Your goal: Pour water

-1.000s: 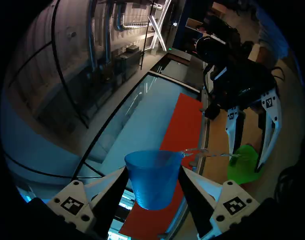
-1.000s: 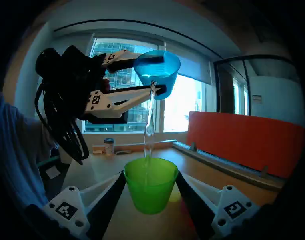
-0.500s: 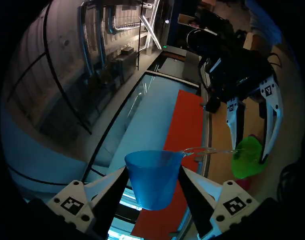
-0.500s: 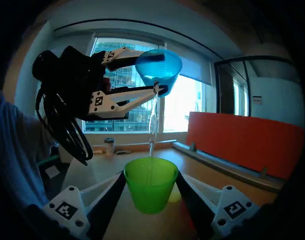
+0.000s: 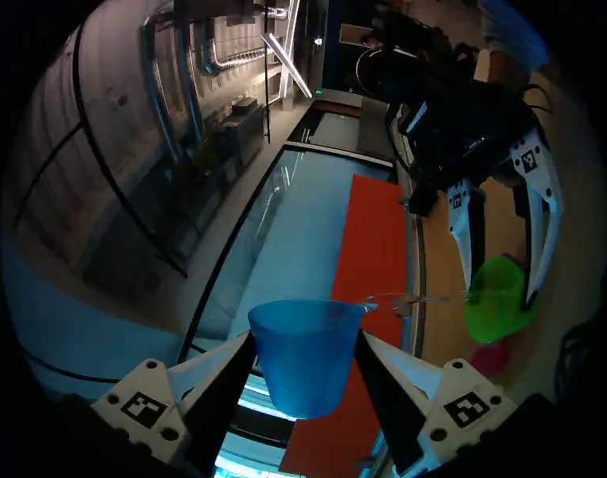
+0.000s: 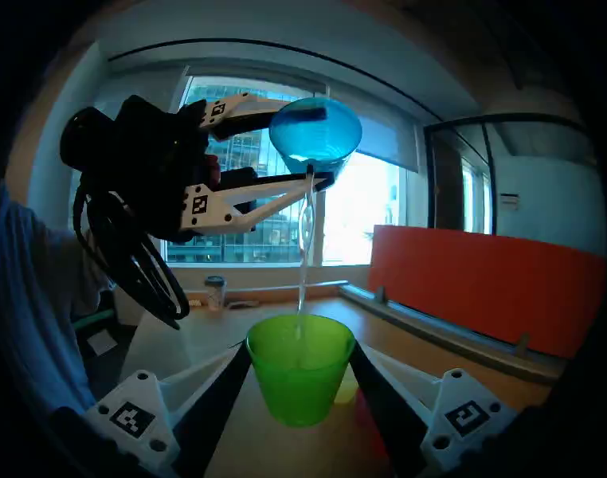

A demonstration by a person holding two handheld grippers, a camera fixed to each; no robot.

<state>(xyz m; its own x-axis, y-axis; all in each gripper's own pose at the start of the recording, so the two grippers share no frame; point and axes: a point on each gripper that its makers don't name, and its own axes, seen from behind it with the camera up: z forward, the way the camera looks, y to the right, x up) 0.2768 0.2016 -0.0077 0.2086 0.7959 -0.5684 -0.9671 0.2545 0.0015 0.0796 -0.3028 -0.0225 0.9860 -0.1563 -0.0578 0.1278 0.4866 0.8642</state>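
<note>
Over the wooden table (image 6: 407, 350), I have the left gripper (image 5: 303, 354) clamped on the blue cup (image 5: 305, 374), which is raised and tipped. The right gripper (image 6: 301, 358) is closed around the green cup (image 6: 300, 386), which stands upright directly beneath. A thin stream of water (image 6: 304, 239) runs from the blue cup's lip down into the green cup's mouth. To pour well, I judge I should add tilt only slowly, with the lip centred above the green rim and the lower cup level, so nothing splashes out.
</note>
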